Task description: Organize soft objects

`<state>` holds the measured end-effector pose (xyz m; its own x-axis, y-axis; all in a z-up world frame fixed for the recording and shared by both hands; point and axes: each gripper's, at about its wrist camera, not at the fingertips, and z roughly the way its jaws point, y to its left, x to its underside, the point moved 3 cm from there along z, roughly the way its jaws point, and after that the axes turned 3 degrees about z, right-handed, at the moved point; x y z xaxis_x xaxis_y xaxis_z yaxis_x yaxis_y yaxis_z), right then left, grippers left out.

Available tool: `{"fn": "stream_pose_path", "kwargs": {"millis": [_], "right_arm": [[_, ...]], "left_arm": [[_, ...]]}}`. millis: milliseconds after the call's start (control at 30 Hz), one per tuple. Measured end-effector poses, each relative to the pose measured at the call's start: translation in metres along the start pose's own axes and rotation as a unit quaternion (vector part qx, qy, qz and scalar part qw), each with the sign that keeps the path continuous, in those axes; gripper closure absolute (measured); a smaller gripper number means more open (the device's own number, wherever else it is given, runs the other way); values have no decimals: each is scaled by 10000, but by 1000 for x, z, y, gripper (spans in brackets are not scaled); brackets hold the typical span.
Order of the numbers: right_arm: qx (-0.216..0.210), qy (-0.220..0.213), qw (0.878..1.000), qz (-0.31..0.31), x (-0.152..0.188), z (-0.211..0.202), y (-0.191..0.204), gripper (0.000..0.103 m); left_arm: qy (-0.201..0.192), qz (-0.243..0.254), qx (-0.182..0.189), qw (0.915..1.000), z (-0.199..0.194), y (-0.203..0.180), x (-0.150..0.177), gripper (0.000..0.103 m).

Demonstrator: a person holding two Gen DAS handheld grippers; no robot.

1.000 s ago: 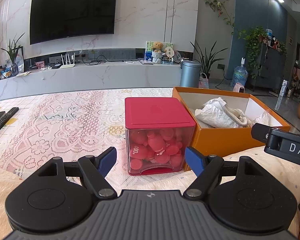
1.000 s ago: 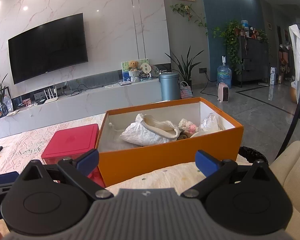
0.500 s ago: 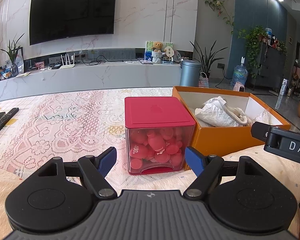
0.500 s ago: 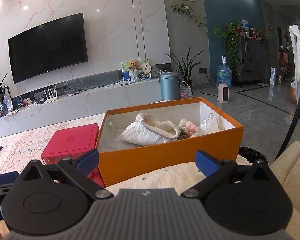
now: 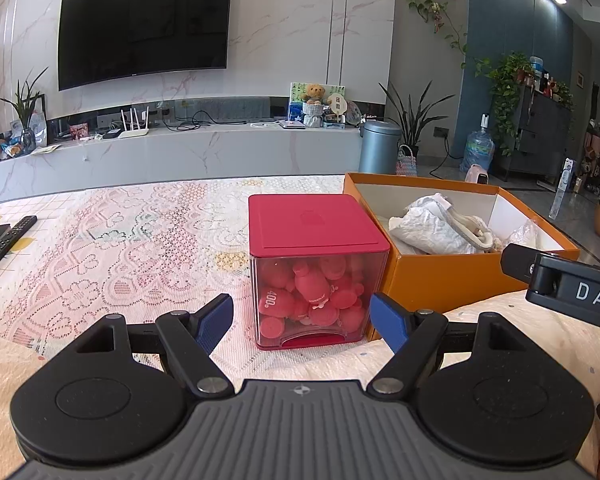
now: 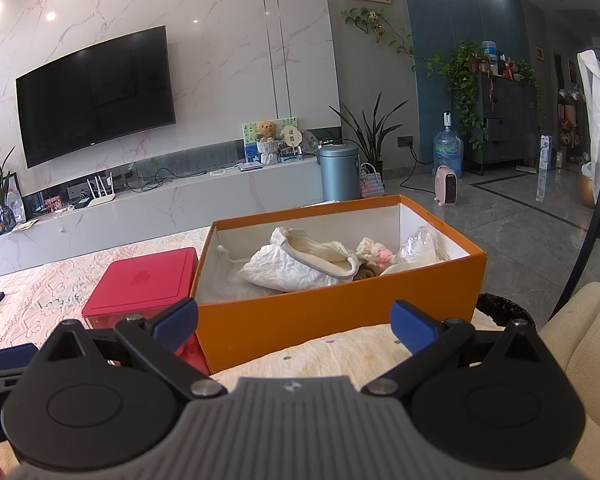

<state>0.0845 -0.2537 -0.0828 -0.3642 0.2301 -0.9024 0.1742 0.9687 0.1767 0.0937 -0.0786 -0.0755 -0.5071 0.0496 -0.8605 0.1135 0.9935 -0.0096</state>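
Orange box parked at table's right edge beside red-lidded cube, gathering soft things; left gripper, right gripper spread, empty.

Orange box perhaps hides small toys

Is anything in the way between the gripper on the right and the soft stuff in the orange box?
Only the box itself. The orange box's near wall stands between the right hand-held gripper and the white cloth bag inside, so it would have to go up over the wall. The top is open, with no lid.
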Motion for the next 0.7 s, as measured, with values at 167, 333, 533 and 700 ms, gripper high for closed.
{"fn": "stream_pose_path", "kwargs": {"millis": [167, 333, 533, 700], "right_arm": [[10, 0, 10000, -3, 0, 0, -1, 3], [19, -4, 10000, -4, 1, 0, -1, 3], [21, -5, 10000, -9, 0, -1, -1, 3], [21, -3, 10000, -10, 0, -1, -1, 3]], "left_arm": [[0, -3, 0, 10000, 0, 0, 0, 12], [-4, -3, -1, 10000, 0, 0, 0, 12], [-3, -6, 1, 10000, 0, 0, 0, 12], [-11, 2, -2, 10000, -1, 1, 0, 12]]}}
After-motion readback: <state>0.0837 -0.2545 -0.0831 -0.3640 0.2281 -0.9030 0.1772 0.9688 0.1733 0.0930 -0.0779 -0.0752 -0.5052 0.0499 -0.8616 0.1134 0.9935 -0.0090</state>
